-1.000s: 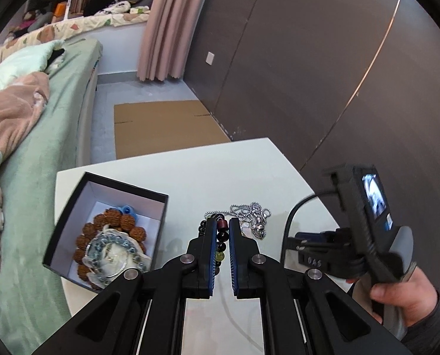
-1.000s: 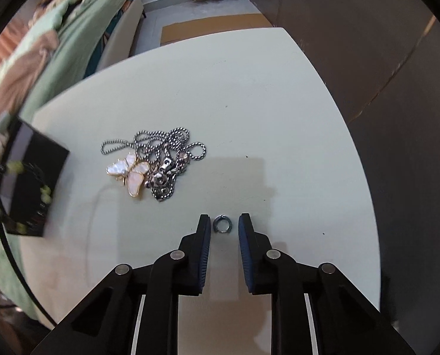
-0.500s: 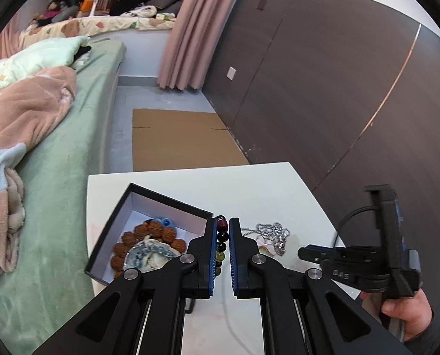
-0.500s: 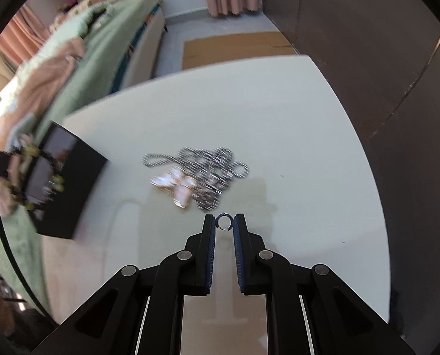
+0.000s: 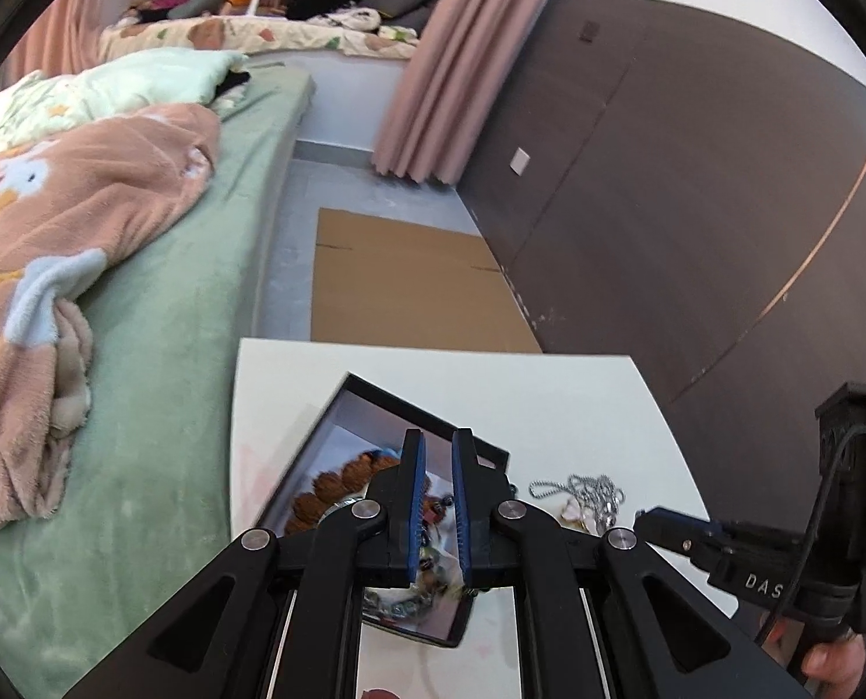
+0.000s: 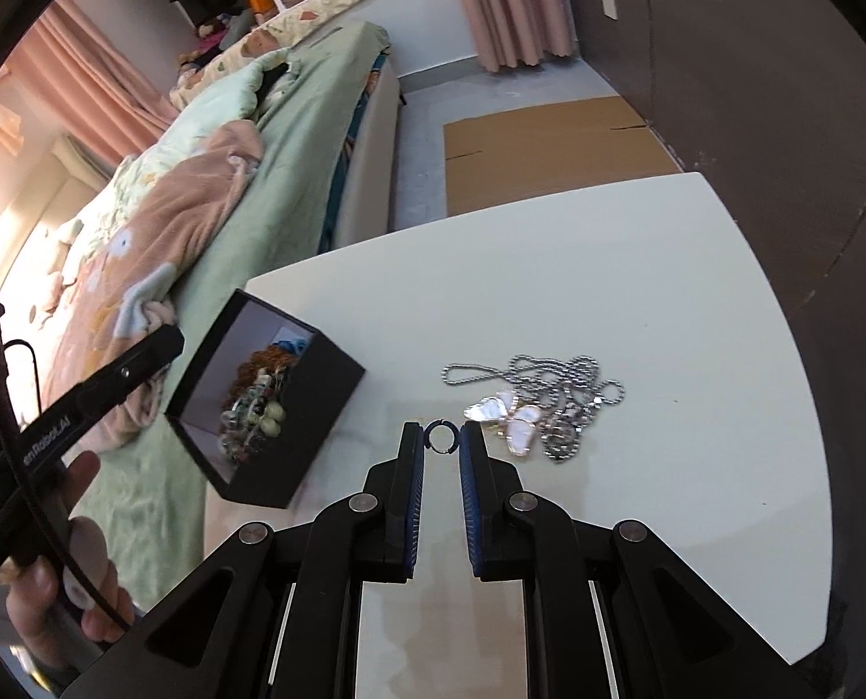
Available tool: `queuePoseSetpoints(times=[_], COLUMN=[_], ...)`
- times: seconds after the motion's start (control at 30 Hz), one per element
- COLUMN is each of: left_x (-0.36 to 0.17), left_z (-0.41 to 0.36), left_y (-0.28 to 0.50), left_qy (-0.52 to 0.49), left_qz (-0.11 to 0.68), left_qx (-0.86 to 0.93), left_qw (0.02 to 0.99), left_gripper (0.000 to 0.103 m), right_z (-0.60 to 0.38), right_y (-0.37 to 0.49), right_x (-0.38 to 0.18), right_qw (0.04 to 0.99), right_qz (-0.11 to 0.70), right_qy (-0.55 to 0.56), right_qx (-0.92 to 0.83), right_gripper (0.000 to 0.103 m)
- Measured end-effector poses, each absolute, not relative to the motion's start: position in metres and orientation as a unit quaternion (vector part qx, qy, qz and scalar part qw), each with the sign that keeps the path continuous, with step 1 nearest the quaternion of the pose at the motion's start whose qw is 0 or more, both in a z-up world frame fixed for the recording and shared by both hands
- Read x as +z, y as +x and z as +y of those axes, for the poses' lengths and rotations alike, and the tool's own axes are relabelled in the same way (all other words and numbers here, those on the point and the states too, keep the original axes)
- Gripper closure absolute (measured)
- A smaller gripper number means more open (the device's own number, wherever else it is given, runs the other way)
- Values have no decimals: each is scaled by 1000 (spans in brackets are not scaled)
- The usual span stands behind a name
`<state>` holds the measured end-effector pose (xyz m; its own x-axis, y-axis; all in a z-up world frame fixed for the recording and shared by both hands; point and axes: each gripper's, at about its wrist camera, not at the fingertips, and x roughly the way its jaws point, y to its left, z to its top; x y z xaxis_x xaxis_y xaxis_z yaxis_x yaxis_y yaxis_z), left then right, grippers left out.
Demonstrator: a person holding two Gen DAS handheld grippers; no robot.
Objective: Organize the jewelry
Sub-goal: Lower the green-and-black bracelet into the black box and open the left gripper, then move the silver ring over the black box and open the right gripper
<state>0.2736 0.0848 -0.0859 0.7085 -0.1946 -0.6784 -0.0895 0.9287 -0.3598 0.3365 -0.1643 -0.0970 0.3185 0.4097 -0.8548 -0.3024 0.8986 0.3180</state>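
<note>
One tiny ring (image 6: 442, 436), light, hard and slippery, sits pinched at its rim in our right tool (image 6: 442, 440) above the counter (image 6: 608, 268); left tool (image 5: 434, 466), slightly parted, grips nothing over the box (image 5: 322, 442).

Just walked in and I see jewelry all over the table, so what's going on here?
A person with two handheld grippers is sorting jewelry into a black box. The right gripper pinches a small ring between its fingertips, lifted off the white table. The left gripper hangs over the box with a dark beaded bracelet between its fingers. Other bead bracelets already lie inside. A ball chain and a butterfly pendant remain on the table.
</note>
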Motion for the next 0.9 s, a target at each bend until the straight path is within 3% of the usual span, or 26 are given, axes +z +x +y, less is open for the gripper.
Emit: queuePoseSetpoints(times=[0.03,0.1,0.13,0.17,0.2,0.6,0.9], left_x=[-86,-88,-89,-89,-88,-83,-84], left_z=[86,88,89,91,94,115,130], left_y=[274,276,277,276,274,266,259], left_qy=[-187,-187,-188,-193,-199,-203,-204], left_qz=[380,388,391,391,384,370,370], left_qx=[-26,-23,-24,-23,-20,14,24], left_qw=[905,902,901,900,902,906,906], left_gripper=[92,72,40,16,13,12,4], right_z=[-163,-161,-160,-159,-158,-122,-102], right_y=[336,336,336,336,335,331,347], right_x=[-97,-97,-96,-95,-94,-82,-84], right_qw=[809,807,807,807,807,798,792], right_qz=[541,541,539,537,535,516,507], right_qy=[53,60,64,68,71,112,144], right_qx=[223,228,232,236,239,291,308], right_gripper=[89,89,89,89,89,89,89])
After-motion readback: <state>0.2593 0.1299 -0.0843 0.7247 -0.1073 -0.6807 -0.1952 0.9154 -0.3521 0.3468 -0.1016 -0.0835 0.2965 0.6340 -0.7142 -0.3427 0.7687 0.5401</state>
